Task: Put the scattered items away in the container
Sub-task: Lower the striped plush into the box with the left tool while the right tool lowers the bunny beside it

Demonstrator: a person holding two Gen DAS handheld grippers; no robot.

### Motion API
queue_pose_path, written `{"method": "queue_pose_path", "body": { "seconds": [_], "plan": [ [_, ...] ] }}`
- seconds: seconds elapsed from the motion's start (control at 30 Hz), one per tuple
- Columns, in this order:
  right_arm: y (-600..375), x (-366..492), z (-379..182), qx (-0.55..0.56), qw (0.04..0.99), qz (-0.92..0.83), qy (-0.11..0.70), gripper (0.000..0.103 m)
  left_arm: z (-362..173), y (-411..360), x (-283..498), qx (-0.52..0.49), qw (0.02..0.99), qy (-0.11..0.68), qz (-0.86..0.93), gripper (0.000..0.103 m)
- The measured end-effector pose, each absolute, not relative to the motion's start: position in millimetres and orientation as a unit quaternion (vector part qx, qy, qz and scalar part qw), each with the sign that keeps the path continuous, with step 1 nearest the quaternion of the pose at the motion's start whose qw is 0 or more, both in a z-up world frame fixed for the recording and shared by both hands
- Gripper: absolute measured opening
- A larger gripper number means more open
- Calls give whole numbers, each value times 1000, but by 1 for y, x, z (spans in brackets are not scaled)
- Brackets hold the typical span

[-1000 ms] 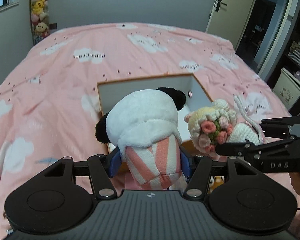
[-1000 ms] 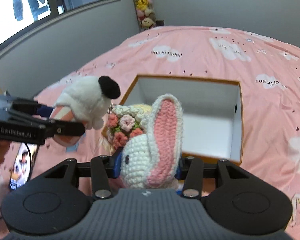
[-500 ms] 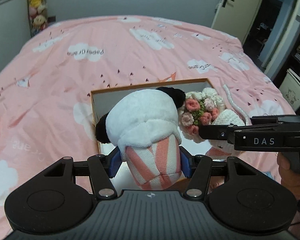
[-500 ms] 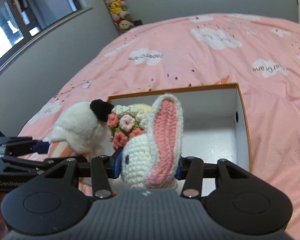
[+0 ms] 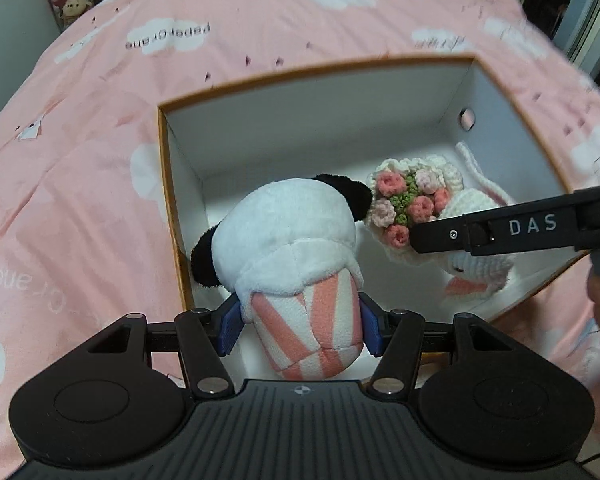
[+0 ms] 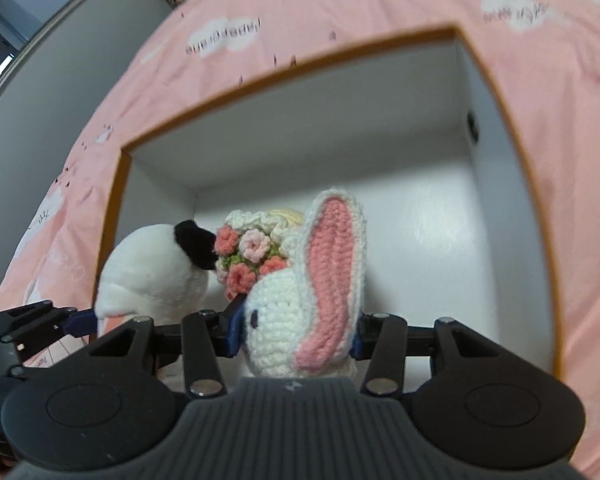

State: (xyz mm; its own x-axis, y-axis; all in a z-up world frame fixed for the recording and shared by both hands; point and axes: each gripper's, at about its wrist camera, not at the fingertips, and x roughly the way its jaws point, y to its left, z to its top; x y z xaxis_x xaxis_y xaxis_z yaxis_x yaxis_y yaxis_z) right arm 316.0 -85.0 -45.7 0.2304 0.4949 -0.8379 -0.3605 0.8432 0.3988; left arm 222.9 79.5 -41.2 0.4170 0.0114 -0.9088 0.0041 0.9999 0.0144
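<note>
Lowering now: both toys hang inside the mouth of the white cardboard box with the orange rim (image 5: 168, 200), which sits on the pink cloud-print duvet (image 5: 80, 140).
Left claw: the left gripper (image 5: 300, 326) is clamped by its blue pads on the pink-and-white striped lower body of the plush panda with black ears (image 5: 288, 236), head pointing down into the box's left half.
Panda's place: over the box floor near the left wall; I cannot tell whether it touches the bottom.
Between the two: the panda's black ear sits right against the crocheted flower bunch (image 6: 248, 256) on the other toy.
Right claw: the right gripper (image 6: 296, 336) is clamped on the head of the white crocheted rabbit with pink-lined ears (image 6: 300, 308), one ear standing upright.
Rabbit's place: within the box's walls, just right of the panda, with bare white floor beyond it.
Step in hand: by my reckoning, placing, with both toys inside the rim but not released.
Next move calls for: sinking a little more, then spreading both sets of jaws so the soft toys drop free, and lifting straight up clear of the box walls and of each other.
</note>
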Motion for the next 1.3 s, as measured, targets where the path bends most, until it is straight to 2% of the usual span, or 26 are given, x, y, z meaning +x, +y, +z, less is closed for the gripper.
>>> {"method": "queue_pose_path", "body": {
  "seconds": [0.3, 0.47, 0.53, 0.7, 0.83, 0.87, 0.93, 0.97, 1.0, 1.03, 1.3],
  "plan": [
    [-67, 325, -71, 60, 744, 282, 602, 51, -62, 70, 238, 46, 816, 576, 19, 70],
    [-63, 324, -68, 41, 738, 297, 604, 59, -63, 71, 240, 49, 811, 583, 11, 71],
    [-64, 323, -65, 32, 737, 304, 603, 66, -62, 72, 238, 50, 811, 583, 4, 72],
    [-78, 324, -54, 28, 740, 313, 594, 71, -54, 80, 231, 36, 811, 584, -9, 72],
    [-91, 323, -44, 29, 743, 314, 590, 71, -48, 83, 227, 27, 816, 577, -15, 71],
    [-93, 323, -42, 28, 743, 316, 589, 71, -47, 83, 226, 24, 816, 577, -18, 71],
    [-101, 322, -38, 28, 746, 316, 586, 67, -46, 85, 224, 16, 818, 575, -19, 63],
    [-104, 321, -37, 29, 747, 313, 586, 63, -46, 86, 223, 13, 818, 575, -19, 61],
    [-103, 323, -38, 31, 747, 311, 587, 52, -47, 86, 223, 9, 818, 575, -18, 59],
    [-101, 325, -40, 34, 745, 310, 590, 49, -47, 87, 223, 6, 818, 575, -17, 58],
    [-86, 330, -65, 120, 716, 314, 612, 47, -44, 89, 215, -5, 823, 567, -17, 57]
  ]
}}
